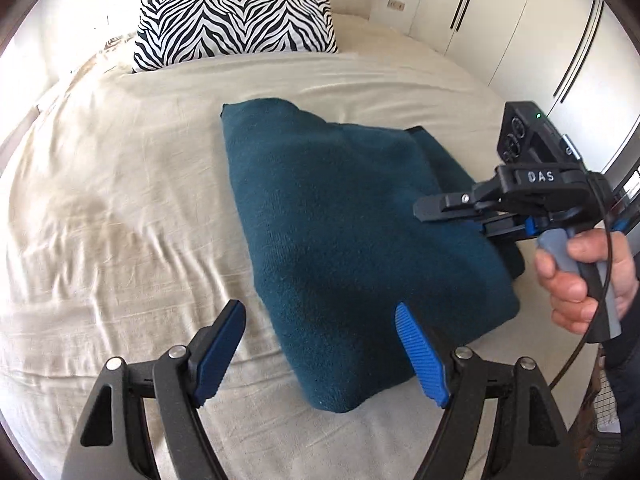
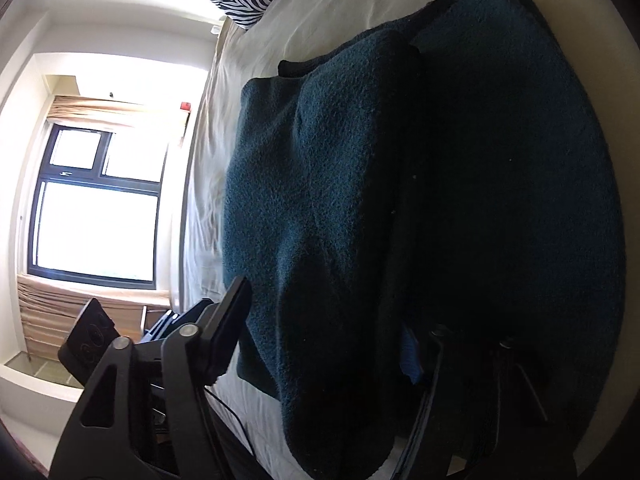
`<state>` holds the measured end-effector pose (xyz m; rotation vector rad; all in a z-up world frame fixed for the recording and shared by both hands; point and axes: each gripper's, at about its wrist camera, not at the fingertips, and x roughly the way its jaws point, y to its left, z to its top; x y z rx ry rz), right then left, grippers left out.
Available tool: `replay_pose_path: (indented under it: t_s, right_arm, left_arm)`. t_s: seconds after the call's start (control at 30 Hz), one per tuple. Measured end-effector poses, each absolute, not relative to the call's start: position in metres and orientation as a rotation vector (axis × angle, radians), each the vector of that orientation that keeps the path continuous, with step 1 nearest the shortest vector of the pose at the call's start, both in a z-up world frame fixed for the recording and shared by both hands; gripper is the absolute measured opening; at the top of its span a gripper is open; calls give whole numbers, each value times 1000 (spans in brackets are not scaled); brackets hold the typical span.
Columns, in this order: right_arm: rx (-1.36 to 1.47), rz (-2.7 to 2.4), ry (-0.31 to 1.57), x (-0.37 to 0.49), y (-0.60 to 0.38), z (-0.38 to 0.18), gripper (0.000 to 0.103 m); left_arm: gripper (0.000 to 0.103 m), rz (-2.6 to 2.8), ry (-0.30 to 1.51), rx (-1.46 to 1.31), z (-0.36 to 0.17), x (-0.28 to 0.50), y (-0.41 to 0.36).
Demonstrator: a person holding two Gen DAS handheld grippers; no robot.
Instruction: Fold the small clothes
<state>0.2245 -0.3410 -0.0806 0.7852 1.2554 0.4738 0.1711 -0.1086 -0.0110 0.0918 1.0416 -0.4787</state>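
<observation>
Blue ribbed pads of the left gripper [image 1: 320,354] fill the lower edge of the left wrist view. Its jaws stand wide and hold nothing; one pad hangs over the near corner of the teal fleece garment [image 1: 352,240], the other over the bare cream bedsheet [image 1: 120,208].

The garment lies partly folded on the bed, a top layer doubled over a lower one, with a dark hem showing at the far right edge. A zebra-print pillow [image 1: 236,24] sits well beyond it at the head of the bed.

The right gripper [image 1: 430,208], gripped by the person's hand [image 1: 580,272], reaches in from the right side of the garment. In the right wrist view one finger rides above the fleece while the other sits in shadow beside or beneath the folded layer. The jaws are narrowed around that layer, but whether the pads press the cloth cannot be told.

Judged step: securing the right edge for the next fold. Recommended practice:

- Confirm the right pads bite through the full layer before lifting.
- Bring the left gripper down onto the near corner and close it there.
- Lift both edges evenly, keeping the cloth taut.
- Lay the flap over squarely, aligning edges.
</observation>
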Motion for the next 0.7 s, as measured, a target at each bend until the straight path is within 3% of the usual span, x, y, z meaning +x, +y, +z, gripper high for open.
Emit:
replay_pose_path:
  t_s: [0.1,0.2,0.7]
  right_arm:
    - [740,431,1269,224,-344,-79,24]
    - [686,393,1253,224,-344,-71,18]
    - [620,320,1128,220,-389,-31,15]
  left_arm:
    - [79,-468,1047,94,-14,175,-110]
    - [79,-466,1045,111,-17,177,-113]
    - [80,-428,1025,118,-23,191,-112]
